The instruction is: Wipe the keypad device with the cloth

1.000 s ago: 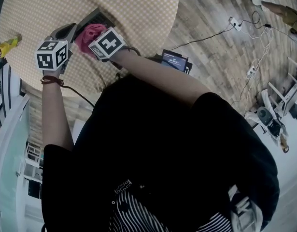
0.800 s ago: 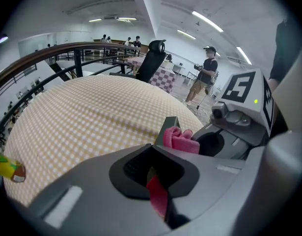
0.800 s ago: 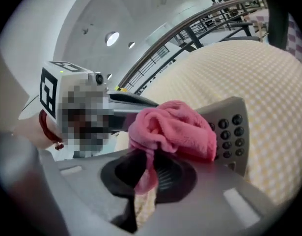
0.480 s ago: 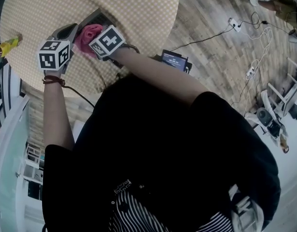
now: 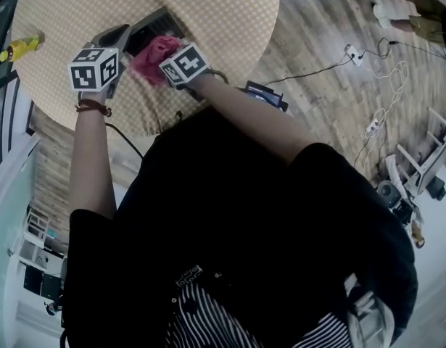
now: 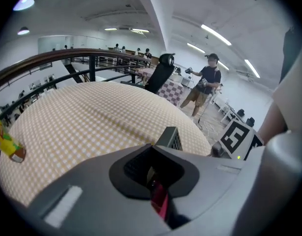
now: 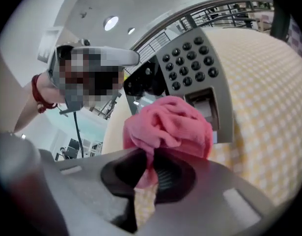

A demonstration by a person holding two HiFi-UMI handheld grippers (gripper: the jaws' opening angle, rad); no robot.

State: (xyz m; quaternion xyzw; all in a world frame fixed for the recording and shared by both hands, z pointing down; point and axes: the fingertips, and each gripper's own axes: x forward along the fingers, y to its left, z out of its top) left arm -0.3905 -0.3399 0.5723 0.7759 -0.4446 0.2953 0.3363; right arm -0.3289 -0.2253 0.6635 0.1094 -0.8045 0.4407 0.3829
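A grey keypad device (image 7: 190, 63) with dark round buttons lies tilted on the checked round table (image 5: 208, 20). My right gripper (image 7: 148, 163) is shut on a bunched pink cloth (image 7: 170, 124), which presses on the device's lower part below the buttons. In the head view the cloth (image 5: 151, 53) sits between the two marker cubes, against the device (image 5: 156, 24). My left gripper (image 6: 153, 173) is shut on the device's edge (image 6: 169, 139), whose corner pokes up past the jaws. From the right gripper view, the left gripper (image 7: 141, 85) holds the device's upper left side.
A yellow object (image 5: 19, 47) lies near the table's far left edge, also the yellow object (image 6: 6, 141) in the left gripper view. A railing (image 6: 92, 58) runs behind the table. A person (image 6: 205, 82) stands beyond it. Cables and a power strip (image 5: 349, 33) lie on the wooden floor.
The head view has shifted, so both grippers, cloth and device sit a little further right and up. The cloth stays pressed on the device; both grips are unchanged.
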